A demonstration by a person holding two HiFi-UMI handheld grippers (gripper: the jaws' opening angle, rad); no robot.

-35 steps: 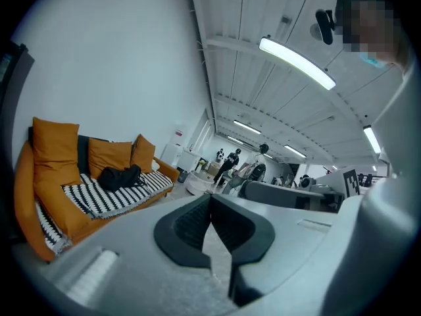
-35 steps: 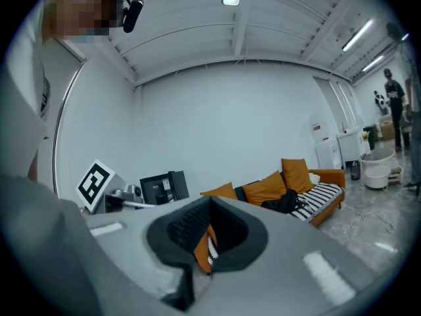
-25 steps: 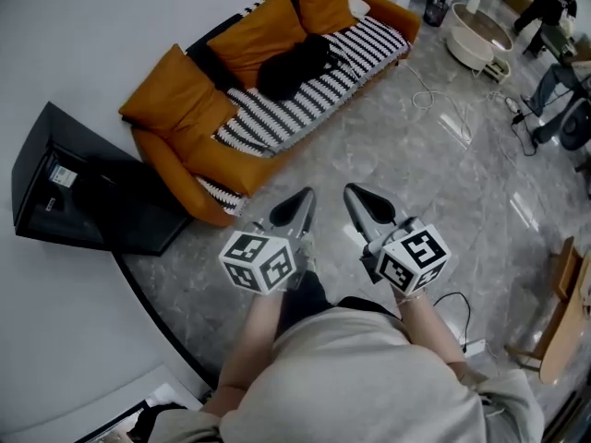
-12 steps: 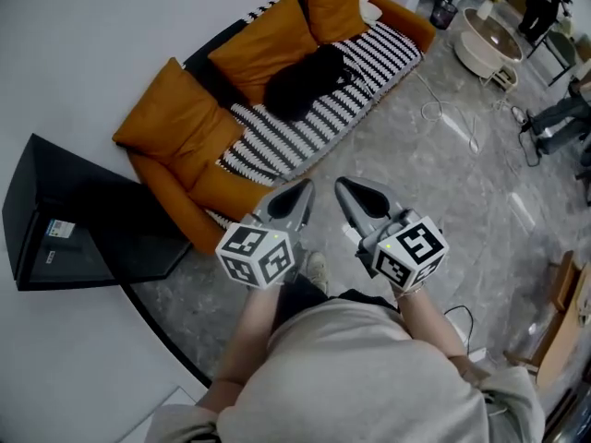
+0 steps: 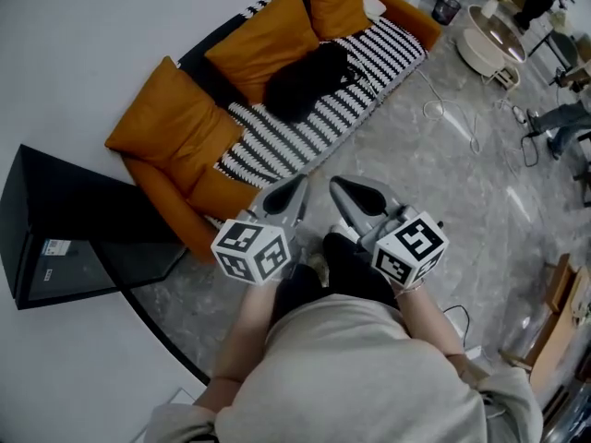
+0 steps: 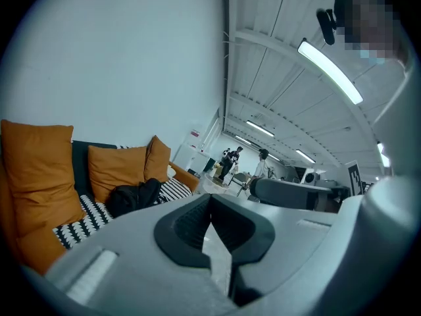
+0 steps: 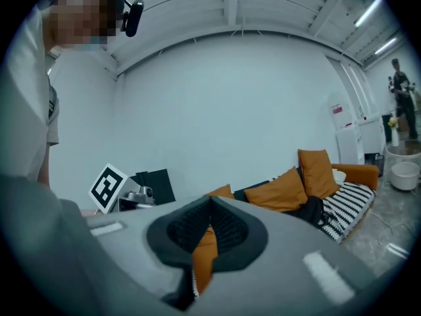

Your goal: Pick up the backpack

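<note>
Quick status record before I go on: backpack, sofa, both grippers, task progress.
backpack: black, lying on the sofa's striped seat, against the orange cushions
sofa: orange, along the wall, ahead of the person
left gripper: shut, empty, in the air short of the sofa
right gripper: shut, empty, beside the left gripper
contact: neither gripper touches the backpack
task: backpack not yet picked up

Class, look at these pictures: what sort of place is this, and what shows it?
Probably a lab or workshop hall with a lounge corner: an orange sofa, strip lights on a bare ribbed ceiling, cables across the stone floor.
</note>
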